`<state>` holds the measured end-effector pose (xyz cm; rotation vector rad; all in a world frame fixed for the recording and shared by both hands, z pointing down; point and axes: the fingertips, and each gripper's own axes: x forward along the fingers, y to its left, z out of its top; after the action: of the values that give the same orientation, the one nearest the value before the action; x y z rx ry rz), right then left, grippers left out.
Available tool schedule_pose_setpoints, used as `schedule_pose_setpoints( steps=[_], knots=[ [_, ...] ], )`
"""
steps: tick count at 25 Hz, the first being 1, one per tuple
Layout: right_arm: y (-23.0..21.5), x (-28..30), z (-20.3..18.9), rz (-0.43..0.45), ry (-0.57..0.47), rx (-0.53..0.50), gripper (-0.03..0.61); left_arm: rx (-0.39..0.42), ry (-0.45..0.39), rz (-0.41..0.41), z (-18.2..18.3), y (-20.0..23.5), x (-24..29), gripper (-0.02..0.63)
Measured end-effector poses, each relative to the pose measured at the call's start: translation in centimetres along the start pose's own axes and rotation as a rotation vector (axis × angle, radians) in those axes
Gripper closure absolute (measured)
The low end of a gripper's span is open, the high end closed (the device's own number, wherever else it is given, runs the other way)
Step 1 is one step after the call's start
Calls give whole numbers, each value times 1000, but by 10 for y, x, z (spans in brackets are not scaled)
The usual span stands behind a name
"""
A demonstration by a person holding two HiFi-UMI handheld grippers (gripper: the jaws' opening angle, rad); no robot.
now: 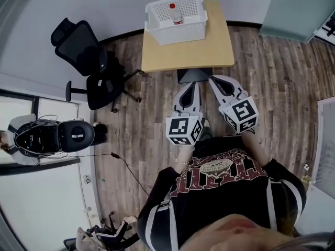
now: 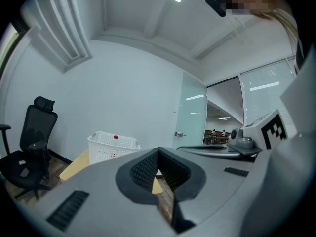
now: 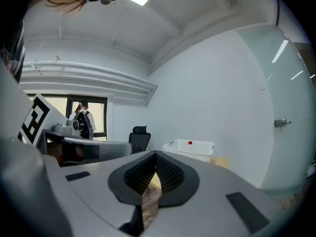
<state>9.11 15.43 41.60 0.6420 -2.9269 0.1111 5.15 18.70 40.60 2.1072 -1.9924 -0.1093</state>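
The basket [image 1: 178,34] is white perforated plastic, the table [image 1: 209,51] matt pale wood. The left gripper [image 2: 158,151] has a matt grey plastic shell. Its black pads [image 2: 143,171] are ribbed, probably rubber.

Small wooden table [image 1: 209,48] (on plank floor [image 1: 272,72]) carries a white basket [image 1: 178,27].

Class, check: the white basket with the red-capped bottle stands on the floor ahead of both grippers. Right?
No. The basket with the bottle stands on the wooden table, not the floor, ahead of the left gripper and right gripper; the head view shows it.
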Motion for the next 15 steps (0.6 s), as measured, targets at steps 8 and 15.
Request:
schedule_pose_setpoints(
  steps=[8, 15],
  knots=[
    [-11, 39, 12, -13, -3, 2, 561, 3, 4, -13, 14, 32, 25, 568],
    [-15, 67, 15, -36, -4, 5, 561, 0, 8, -38, 18, 57, 41, 568]
  ],
)
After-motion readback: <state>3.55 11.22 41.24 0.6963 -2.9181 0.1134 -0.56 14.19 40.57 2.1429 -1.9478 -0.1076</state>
